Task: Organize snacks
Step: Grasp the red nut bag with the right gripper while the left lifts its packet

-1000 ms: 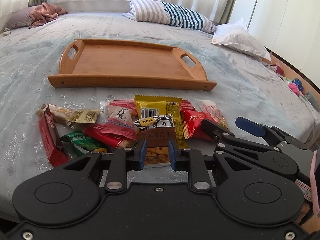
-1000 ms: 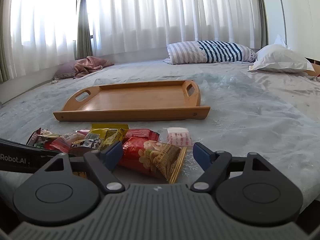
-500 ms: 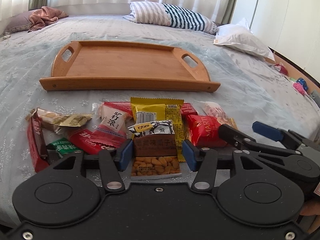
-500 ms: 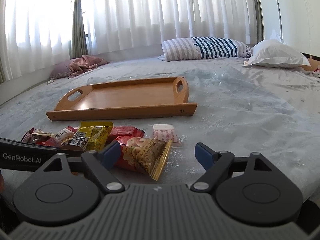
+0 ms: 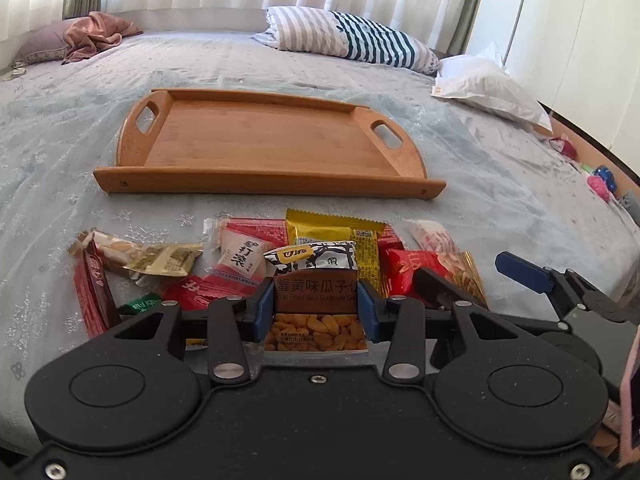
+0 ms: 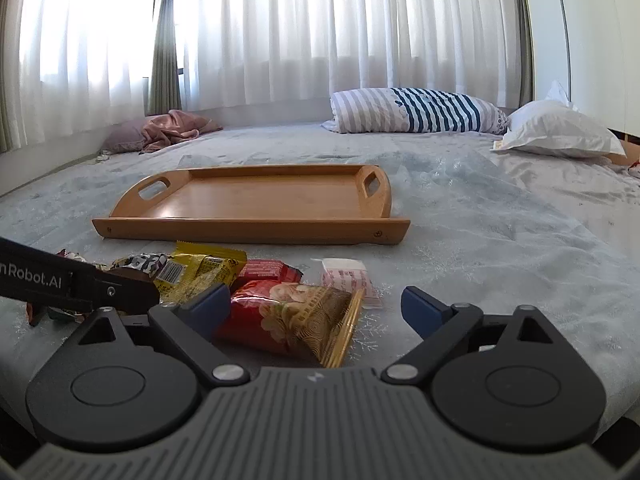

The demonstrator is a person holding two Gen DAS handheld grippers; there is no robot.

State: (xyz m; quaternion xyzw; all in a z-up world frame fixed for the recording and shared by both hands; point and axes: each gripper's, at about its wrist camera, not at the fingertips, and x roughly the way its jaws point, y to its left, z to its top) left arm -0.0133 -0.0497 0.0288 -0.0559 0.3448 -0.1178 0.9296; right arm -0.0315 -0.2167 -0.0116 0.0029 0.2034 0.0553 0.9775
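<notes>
**Snack packets heaped on the bed in front of a bare wooden tray**

A brown-and-white packet of sunflower seeds [image 5: 316,300] lies at the near edge of the heap, and the left tool [image 5: 316,312] has its two blue pads on either side of it. The jaws have just been closing in on the packet; the pads stand right at its edges, though I cannot tell whether they press on it. To its right a red-and-gold crinkled snack bag [image 6: 296,316] lies between the blue pads of the right tool [image 6: 320,308], whose jaws have just been opening and stand wide apart, clear of the bag. Around these two lie a yellow foil packet [image 5: 336,228], a pink-and-white wrapped sweet [image 5: 240,258], a long dark-red bar [image 5: 94,284], a gold-and-beige wrapper [image 5: 156,258] and a small pale pink packet [image 6: 348,278], all on the pale blue patterned bedspread [image 5: 500,184]. Just beyond the heap sits the rectangular wooden tray with cut-out handles [image 5: 264,178]. Farther back, a blue-and-grey striped pillow [image 5: 352,42] and a white pillow [image 5: 488,84] rest near the sheer white curtains [image 6: 320,32], with a crumpled pink cloth [image 5: 96,34] at the far left.
</notes>
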